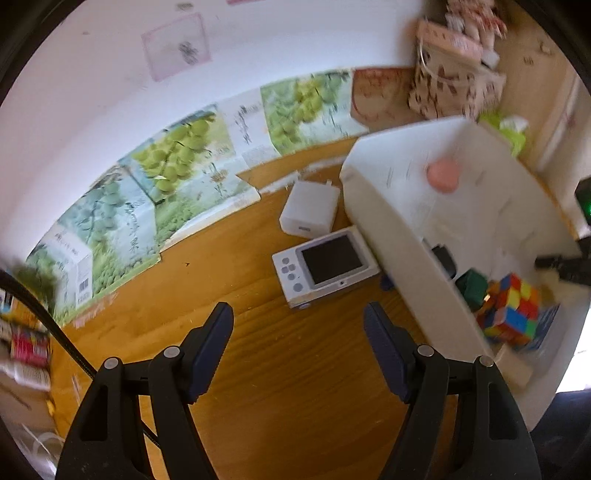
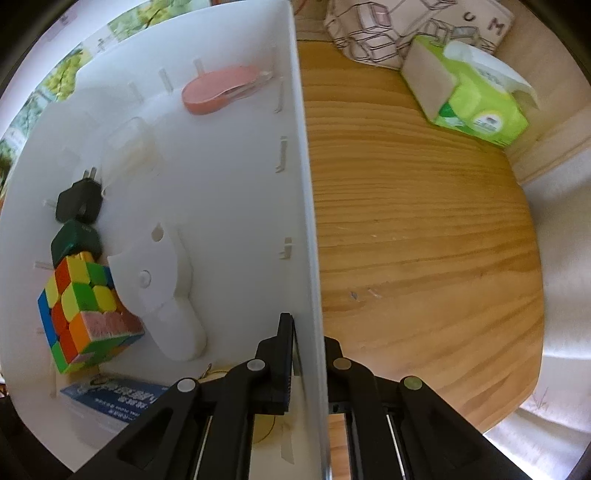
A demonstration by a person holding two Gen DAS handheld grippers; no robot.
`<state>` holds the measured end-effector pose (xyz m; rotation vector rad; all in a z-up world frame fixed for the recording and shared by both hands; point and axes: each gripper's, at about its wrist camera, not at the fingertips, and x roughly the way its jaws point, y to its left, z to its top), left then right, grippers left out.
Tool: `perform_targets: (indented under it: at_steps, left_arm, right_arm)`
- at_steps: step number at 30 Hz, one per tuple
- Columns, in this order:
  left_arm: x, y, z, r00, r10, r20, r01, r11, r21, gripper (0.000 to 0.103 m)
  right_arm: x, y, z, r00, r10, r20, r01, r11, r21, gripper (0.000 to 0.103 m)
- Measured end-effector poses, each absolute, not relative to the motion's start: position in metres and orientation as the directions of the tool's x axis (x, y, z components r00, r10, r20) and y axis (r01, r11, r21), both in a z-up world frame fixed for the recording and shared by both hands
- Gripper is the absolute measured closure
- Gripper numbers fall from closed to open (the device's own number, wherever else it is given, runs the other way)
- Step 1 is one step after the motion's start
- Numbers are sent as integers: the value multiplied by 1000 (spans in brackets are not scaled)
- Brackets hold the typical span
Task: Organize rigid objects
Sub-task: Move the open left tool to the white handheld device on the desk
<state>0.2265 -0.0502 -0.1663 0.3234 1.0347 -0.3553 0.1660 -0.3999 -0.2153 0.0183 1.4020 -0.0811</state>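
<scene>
Wooden table (image 2: 424,229), broad and pale-grained, under everything. On it, a large white bin (image 1: 391,236), open-topped, its near wall standing beside the bare wood in the right wrist view. Pinched on that wall: the right gripper (image 2: 308,332), jaws narrowed to the wall's thickness, one finger inside the bin and one outside, pointing nearly straight down. Over bare wood left of the bin: the left gripper (image 1: 298,325), jaws wide, nothing between the pads. Along the table's far edge in the left view, green fruit-printed cartons (image 1: 162,173) against a white wall. Right of the bin, well apart from it, a green tissue box (image 2: 469,92) with a patterned bag (image 2: 373,33) behind it. Just beyond the left gripper, a white handheld device with a dark screen (image 1: 325,267), lying flat close to the bin's outer wall; behind it, a white charger block (image 1: 308,208), near but apart. Inside the bin: a scrambled colour cube (image 2: 85,314) by the left wall, touching a dark green block (image 2: 75,240); a white moulded piece (image 2: 166,288) beside the cube; a black plug (image 2: 79,201) beyond the green block; a clear small case (image 2: 129,147); a pink oval item (image 2: 218,86) at the far end; a blue-labelled pack (image 2: 114,398) nearest the camera.
</scene>
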Motion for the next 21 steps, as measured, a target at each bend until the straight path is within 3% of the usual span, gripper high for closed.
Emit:
perform_targets:
  at_steps: [8, 18, 21]
  left_arm:
    - [249, -57, -196, 373, -203, -905, 627, 774, 85, 27]
    - [267, -77, -222, 316, -168, -934, 772, 617, 150, 27]
    - [269, -83, -228, 285, -158, -945, 824, 544, 158, 23]
  right_arm:
    - [155, -404, -215, 176, -89, -980, 99, 992, -72, 93]
    - [161, -399, -218, 125, -131, -983, 122, 986, -116, 90]
    - [167, -396, -218, 111, -142, -984, 119, 985, -129, 89]
